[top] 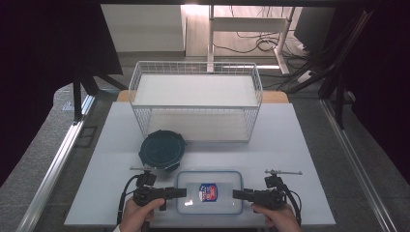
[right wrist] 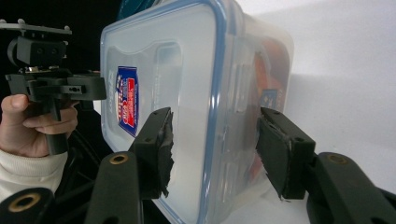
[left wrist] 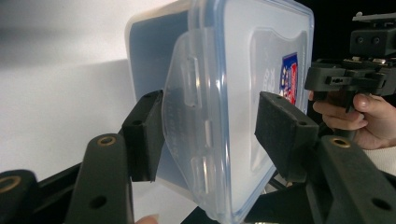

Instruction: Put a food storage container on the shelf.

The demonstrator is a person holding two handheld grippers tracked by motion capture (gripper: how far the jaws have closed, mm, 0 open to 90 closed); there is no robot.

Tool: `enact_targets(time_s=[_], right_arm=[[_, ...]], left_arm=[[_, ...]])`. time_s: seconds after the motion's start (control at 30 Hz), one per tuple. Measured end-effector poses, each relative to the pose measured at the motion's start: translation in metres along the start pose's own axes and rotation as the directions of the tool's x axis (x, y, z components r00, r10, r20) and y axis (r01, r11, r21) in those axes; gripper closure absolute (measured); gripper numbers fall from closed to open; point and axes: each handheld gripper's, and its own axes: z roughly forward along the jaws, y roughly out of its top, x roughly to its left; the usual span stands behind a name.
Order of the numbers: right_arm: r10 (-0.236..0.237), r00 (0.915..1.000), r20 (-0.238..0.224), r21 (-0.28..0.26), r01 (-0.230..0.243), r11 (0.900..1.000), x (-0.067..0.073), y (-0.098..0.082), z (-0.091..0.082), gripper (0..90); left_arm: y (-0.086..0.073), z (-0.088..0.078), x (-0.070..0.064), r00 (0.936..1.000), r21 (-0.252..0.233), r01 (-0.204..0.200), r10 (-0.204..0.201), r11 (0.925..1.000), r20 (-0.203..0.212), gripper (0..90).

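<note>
The left gripper (top: 180, 192) had its jaws around the left end of the clear plastic box (top: 209, 192), on the side flap of the lid; one pad touched the flap, the other stood apart, so it was not clamped. The right gripper (top: 238, 194) straddled the right end, pads just off the box. The box lay near the front edge of the desk (top: 290, 145). A round dark container (top: 162, 150) sat just behind its left corner, and a white wire rack (top: 196, 99) stood further back.
</note>
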Motion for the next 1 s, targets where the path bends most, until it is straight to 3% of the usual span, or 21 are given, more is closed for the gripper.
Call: enact_targets(time_s=[0.57, 1.0], right_arm=[[-0.006, 1.0, 0.003, -0.011, 0.006, 1.0, 0.003, 0.005, -0.002, 48.6], [-0.044, 0.999, 0.002, -0.03, 0.044, 0.999, 0.025, 0.038, -0.01, 48.8]], left_arm=[[0.003, -0.003, -0.003, 1.0, 0.003, -0.007, 0.007, 1.0, 0.004, 44.9], [0.033, -0.024, -0.014, 0.9996, -0.034, -0.021, 0.022, 0.9992, 0.018, 45.3]])
